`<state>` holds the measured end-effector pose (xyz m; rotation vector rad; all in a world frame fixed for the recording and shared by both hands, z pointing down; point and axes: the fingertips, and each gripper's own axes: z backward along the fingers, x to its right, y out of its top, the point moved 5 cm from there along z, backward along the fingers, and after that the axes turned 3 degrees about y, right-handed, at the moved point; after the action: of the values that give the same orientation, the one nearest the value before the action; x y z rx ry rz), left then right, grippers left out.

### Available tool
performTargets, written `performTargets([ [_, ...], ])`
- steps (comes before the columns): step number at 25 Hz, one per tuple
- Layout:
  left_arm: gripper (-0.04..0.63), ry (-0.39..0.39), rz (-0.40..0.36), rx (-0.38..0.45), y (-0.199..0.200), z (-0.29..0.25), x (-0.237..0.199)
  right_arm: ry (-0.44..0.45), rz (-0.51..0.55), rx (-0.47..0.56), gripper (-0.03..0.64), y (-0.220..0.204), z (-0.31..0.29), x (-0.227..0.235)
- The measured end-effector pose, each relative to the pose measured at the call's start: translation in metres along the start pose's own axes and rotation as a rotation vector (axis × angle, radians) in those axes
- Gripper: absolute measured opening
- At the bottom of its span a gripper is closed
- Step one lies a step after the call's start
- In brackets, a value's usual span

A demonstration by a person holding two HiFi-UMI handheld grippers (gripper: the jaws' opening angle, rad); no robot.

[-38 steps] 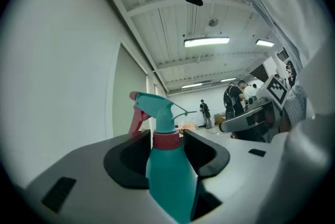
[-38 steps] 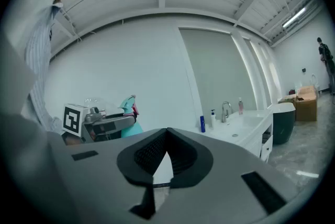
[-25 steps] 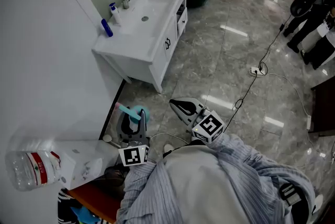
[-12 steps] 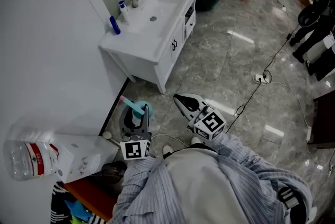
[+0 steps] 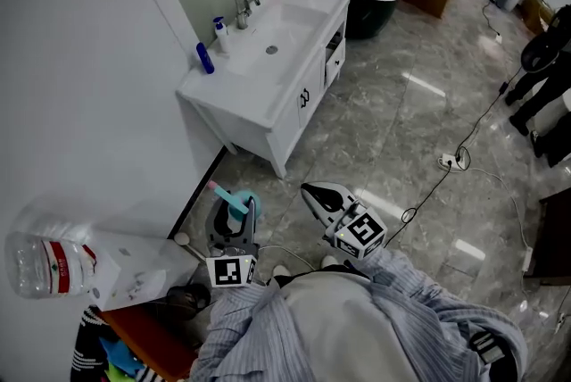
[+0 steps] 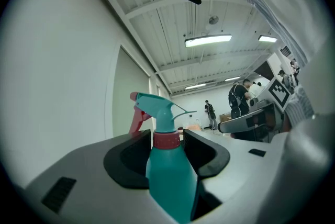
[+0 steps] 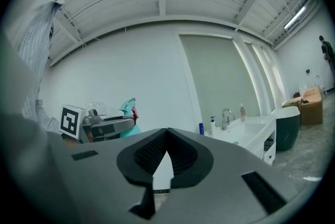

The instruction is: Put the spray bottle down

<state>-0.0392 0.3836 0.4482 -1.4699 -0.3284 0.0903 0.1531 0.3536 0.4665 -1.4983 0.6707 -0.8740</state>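
Note:
A teal spray bottle (image 5: 235, 204) with a pink trigger and red collar stands upright between the jaws of my left gripper (image 5: 232, 215), held low in front of me over the floor. In the left gripper view the bottle (image 6: 167, 176) fills the gap and both pads press its shoulders, so the left gripper (image 6: 167, 147) is shut on it. My right gripper (image 5: 310, 189) points forward beside it, a little to the right. In the right gripper view its jaws (image 7: 166, 150) meet at the tips with nothing between them.
A white vanity with a sink (image 5: 234, 99) stands ahead against the wall, with a blue bottle (image 5: 205, 58) and pump bottles on it. A clear water bottle (image 5: 45, 264) lies on a white box at left. A cable and socket (image 5: 449, 161) lie on the marble floor.
Both grippers have drifted a little forward toward the vanity, which now sits lower and further right in the head view. The bottle stays gripped in the left gripper.

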Motion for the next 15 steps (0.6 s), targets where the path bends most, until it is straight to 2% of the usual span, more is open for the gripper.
performTargets([
  [8, 0.19, 0.064, -0.001, -0.013, -0.006, -0.027, 0.025, 0.036, -0.02, -0.006, 0.015, -0.003, 0.012, 0.046],
  [15, 0.19, 0.076, 0.006, -0.014, -0.013, -0.063, 0.01, 0.064, -0.012, -0.02, 0.015, 0.001, -0.021, 0.074],
])
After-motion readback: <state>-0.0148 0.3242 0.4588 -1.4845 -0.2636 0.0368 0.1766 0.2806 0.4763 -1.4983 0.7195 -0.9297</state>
